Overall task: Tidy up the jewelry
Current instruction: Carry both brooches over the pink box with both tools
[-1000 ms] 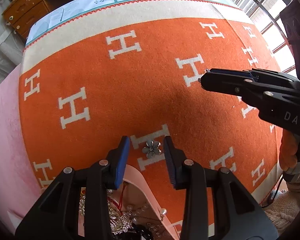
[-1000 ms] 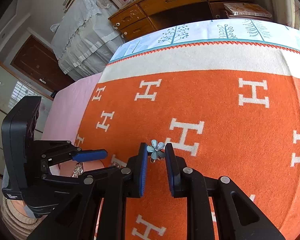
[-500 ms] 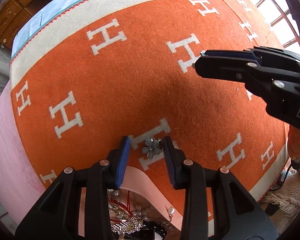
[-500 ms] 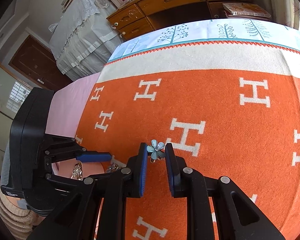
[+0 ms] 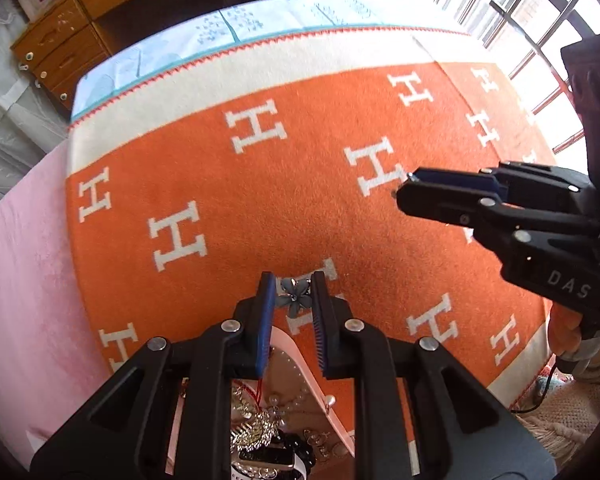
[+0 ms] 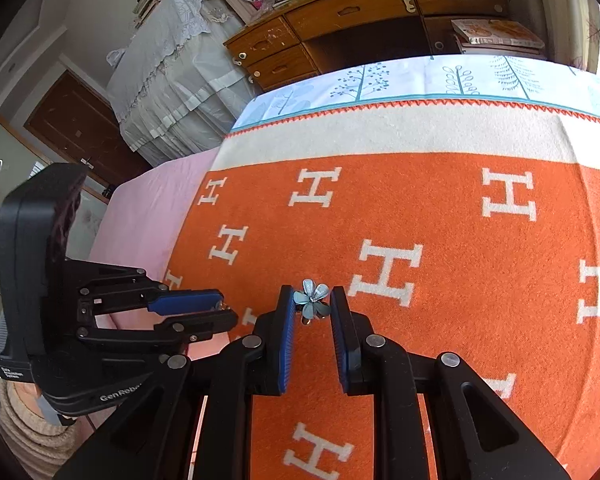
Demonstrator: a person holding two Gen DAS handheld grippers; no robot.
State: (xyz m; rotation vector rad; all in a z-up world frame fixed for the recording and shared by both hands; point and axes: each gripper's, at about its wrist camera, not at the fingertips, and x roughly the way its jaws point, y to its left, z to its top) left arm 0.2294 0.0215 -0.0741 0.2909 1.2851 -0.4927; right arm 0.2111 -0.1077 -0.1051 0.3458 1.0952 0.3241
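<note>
silver-blue flower earring (image 5: 296, 298) sits pinched in the closing left claw (image 5: 293, 300), above the blanket (image 5: 260, 200) and the pink jewelry tray (image 5: 300, 360). right claw (image 6: 311, 304) clamps a matching flower (image 6: 314, 302). best paired gently, squeezing lightly.

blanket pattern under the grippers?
Orange blanket with white H letters and a cream border edged in red zigzag stitching. Clearest in the right wrist view.

Bright daylight pours in through the window (image 5: 540, 36), blowing its panes out to white. The orange blanket (image 5: 260, 200) is evenly lit, slightly motion-blurred. Fisheye bending curves the edges into black corners.
</note>
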